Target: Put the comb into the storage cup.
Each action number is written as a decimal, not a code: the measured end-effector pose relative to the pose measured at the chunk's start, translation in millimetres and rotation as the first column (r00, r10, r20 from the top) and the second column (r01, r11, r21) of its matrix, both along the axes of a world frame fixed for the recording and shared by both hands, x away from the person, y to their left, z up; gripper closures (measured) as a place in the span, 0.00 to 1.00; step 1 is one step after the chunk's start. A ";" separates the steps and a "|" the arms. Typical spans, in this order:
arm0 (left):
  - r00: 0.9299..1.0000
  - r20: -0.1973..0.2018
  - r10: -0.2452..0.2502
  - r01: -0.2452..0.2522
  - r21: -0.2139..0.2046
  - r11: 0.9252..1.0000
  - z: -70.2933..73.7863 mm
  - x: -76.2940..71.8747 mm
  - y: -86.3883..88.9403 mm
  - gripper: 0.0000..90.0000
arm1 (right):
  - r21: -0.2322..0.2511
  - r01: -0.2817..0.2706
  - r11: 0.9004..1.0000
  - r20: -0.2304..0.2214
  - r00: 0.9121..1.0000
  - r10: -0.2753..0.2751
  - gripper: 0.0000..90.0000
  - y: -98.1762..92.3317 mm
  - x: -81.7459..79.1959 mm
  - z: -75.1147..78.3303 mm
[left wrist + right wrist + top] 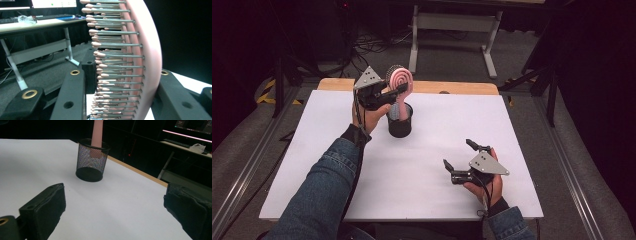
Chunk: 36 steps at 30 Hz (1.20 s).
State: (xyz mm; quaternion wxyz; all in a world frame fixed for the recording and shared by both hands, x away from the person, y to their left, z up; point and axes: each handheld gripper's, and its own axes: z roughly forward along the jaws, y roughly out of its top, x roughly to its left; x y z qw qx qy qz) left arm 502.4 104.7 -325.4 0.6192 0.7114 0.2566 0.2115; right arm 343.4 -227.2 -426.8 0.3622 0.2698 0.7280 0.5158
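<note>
A pink hairbrush (400,79) with a round head stands with its handle (97,132) down in a black mesh cup (399,125) at the back middle of the white table (427,180). My left gripper (398,91) is shut on the brush head. In the left gripper view, the pink back (147,50) rests against one jaw and the bristle tips against the other. My right gripper (458,153) sits low over the table at the front right, open and holding nothing. It faces the cup (90,160) from some distance.
A wooden strip (462,87) runs along the table's far edge. Beyond it stands a white desk frame (452,30) on a dark floor with cables. Metal rails (562,160) flank the table on both sides.
</note>
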 end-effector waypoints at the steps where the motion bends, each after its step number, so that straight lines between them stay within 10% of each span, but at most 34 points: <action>1: 1.000 -0.005 -0.003 0.003 0.003 1.000 -2.6 0.5 0.4 0.70 | 0.000 0.000 1.000 0.000 1.000 0.000 0.05 0.1 0.0 -0.1; 36: 0.996 -0.094 0.006 -0.010 -0.037 0.999 -46.9 0.6 6.0 0.70 | -0.021 -0.008 1.000 -0.007 1.000 0.008 0.05 3.3 0.7 -1.9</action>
